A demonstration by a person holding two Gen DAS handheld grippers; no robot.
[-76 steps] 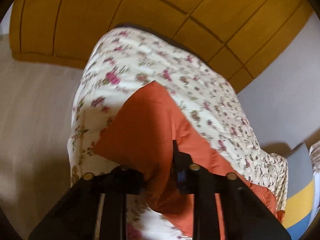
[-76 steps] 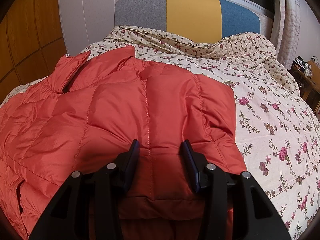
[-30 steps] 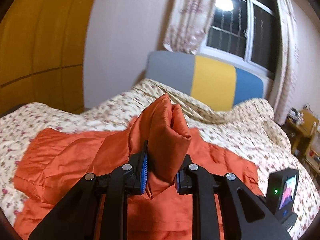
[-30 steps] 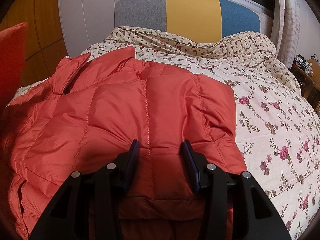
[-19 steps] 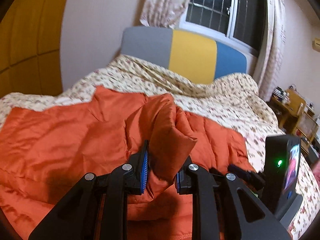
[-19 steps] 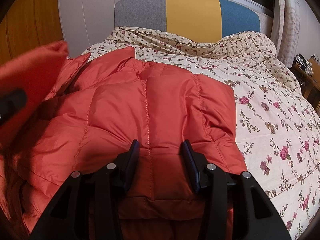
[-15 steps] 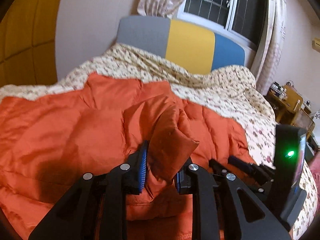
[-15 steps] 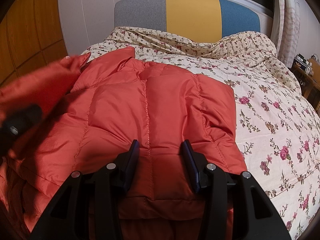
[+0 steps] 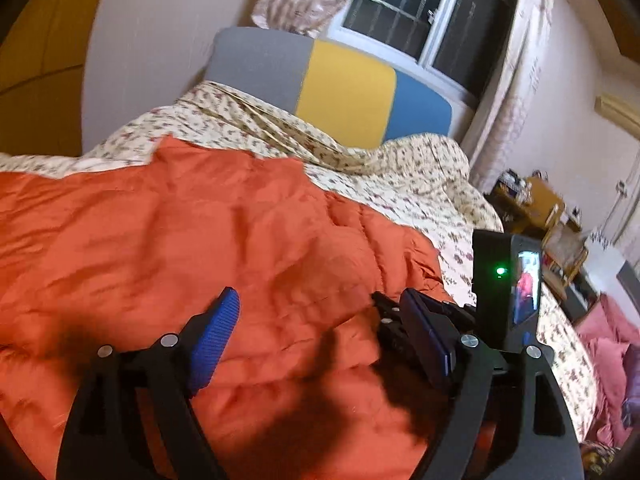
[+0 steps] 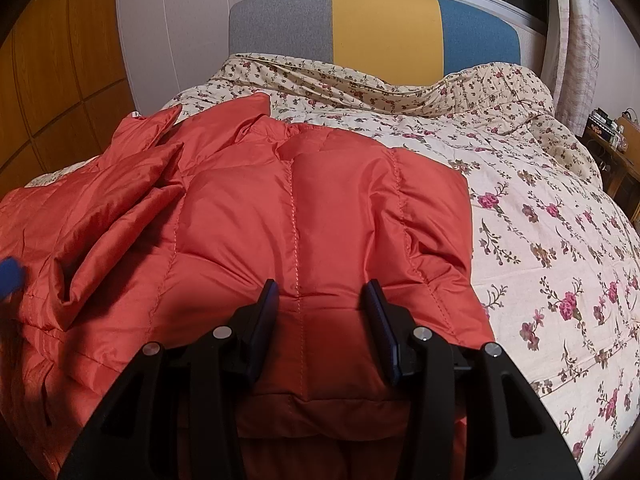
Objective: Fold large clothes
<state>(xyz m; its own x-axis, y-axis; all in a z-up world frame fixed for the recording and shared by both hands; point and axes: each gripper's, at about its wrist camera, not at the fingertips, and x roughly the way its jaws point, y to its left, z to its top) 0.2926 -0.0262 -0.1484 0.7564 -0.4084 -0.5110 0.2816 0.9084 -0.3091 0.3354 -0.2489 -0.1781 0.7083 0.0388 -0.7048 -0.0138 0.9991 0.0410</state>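
Observation:
An orange quilted jacket (image 10: 304,208) lies spread on the floral bedspread (image 10: 560,240). My right gripper (image 10: 322,286) is shut on the jacket's puffy near hem, which bulges up between its pads. My left gripper (image 9: 320,300) hovers just over the jacket (image 9: 200,232). Its jaws are opening wide and nothing is pinched between the blue pads (image 9: 216,332). The sleeve (image 10: 120,208) lies folded across the jacket's left side. One blue pad (image 10: 8,276) of the left gripper shows at the left edge of the right wrist view.
A grey, yellow and blue headboard (image 10: 384,28) stands at the far end under a window (image 9: 420,28). A wooden wardrobe (image 10: 48,80) is on the left. Cluttered wooden furniture (image 9: 536,204) stands to the right. The right gripper's camera body (image 9: 508,280) sits close to my left gripper.
My left gripper came down over the jacket and spread its jaws, letting go of the sleeve, which now lies on the jacket. The right gripper has not moved.

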